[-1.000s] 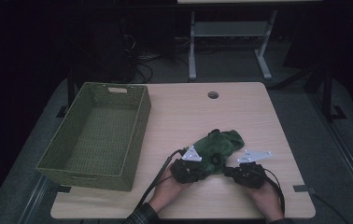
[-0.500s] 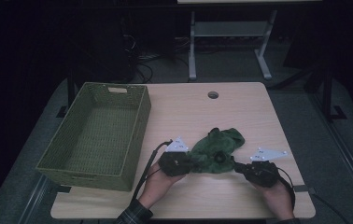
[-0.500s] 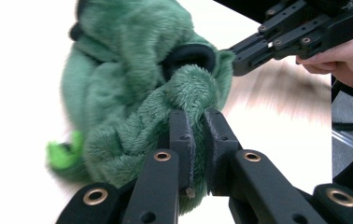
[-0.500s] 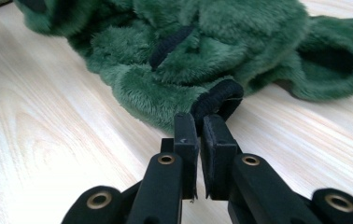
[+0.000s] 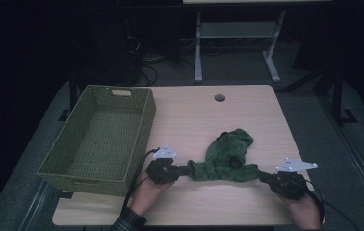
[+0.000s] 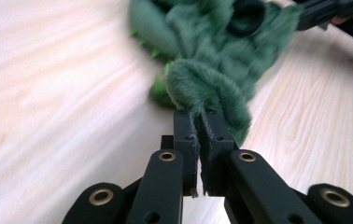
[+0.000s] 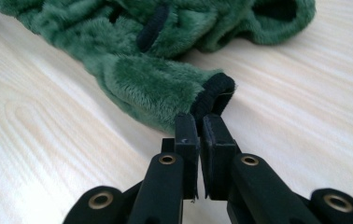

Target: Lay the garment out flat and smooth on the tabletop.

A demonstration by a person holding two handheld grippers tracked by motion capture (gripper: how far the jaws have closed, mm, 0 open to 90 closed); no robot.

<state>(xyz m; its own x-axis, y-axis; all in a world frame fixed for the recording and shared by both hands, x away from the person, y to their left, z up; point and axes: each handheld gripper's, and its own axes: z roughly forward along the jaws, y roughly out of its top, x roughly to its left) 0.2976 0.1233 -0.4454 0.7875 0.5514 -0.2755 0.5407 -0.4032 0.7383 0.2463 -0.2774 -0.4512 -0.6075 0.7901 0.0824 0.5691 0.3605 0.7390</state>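
A fuzzy green garment [image 5: 228, 156] with black cuffs lies stretched across the near part of the wooden table [image 5: 189, 115]. My left gripper [image 5: 182, 170] is shut on the garment's left end; in the left gripper view the green pile [image 6: 207, 84] is pinched between the black jaws [image 6: 201, 122]. My right gripper [image 5: 262, 174] is shut on the right end; in the right gripper view the jaws [image 7: 200, 123] pinch a black cuff [image 7: 214, 95] of the green garment [image 7: 151, 79]. Both grippers lie low over the table, pointing toward each other.
A green woven basket [image 5: 100, 137] stands on the table's left side, open and with nothing in it. A round cable hole [image 5: 219, 97] is near the far edge. Beyond the table stand a white frame [image 5: 238, 38] and cables on the floor.
Both grippers have moved apart, left one leftward and right one rightward, pulling the bunched garment out into a longer strip between them.
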